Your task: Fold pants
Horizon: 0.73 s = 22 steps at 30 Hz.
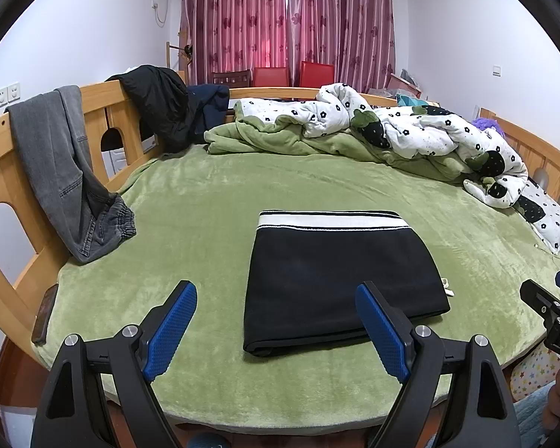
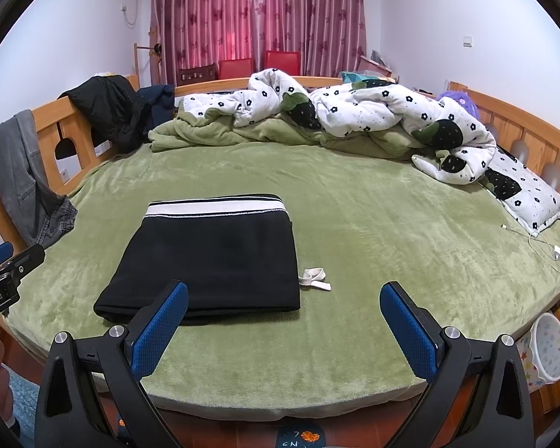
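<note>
One pair of black pants (image 1: 339, 280), folded flat, white-striped waistband (image 1: 332, 220) showing

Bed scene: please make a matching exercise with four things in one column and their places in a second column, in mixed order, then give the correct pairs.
Things:
1. black pants
2. grey jeans
3. floral quilt
4. white charging cable

Places:
A. bunched along the far side of the bed
B. hanging over the wooden bed rail
C. folded flat in the middle of the green blanket
D. lying loose on the blanket near the pillow

Pairs: 1-C, 2-B, 3-A, 4-D
</note>
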Motion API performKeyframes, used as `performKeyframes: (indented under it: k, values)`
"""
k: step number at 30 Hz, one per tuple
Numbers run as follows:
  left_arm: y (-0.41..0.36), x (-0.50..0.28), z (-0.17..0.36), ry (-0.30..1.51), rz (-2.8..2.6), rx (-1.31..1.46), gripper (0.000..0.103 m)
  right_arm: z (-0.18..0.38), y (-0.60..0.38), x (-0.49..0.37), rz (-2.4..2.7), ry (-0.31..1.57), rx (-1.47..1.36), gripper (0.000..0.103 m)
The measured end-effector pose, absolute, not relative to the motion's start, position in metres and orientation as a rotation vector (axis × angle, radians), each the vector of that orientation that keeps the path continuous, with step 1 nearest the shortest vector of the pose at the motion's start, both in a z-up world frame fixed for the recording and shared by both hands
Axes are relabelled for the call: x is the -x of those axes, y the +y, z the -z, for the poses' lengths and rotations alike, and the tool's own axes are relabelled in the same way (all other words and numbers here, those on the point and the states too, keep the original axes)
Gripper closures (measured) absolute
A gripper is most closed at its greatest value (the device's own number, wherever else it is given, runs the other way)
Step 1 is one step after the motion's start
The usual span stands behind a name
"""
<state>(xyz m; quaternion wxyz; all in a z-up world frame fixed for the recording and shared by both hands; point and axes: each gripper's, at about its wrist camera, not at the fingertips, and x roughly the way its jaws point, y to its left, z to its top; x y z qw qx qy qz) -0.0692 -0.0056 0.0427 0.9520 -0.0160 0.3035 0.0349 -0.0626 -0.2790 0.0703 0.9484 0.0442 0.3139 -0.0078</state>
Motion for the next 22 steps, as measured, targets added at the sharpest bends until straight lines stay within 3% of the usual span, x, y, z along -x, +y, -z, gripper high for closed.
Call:
performKeyframes:
  k: [22]
  values:
    - [-0.0022,0.0653,-0.0493,0.604,-0.050,0.025,0.016,-0.0669,-0.2714,0.0628,0.007,0.636,-0.076,0.002]
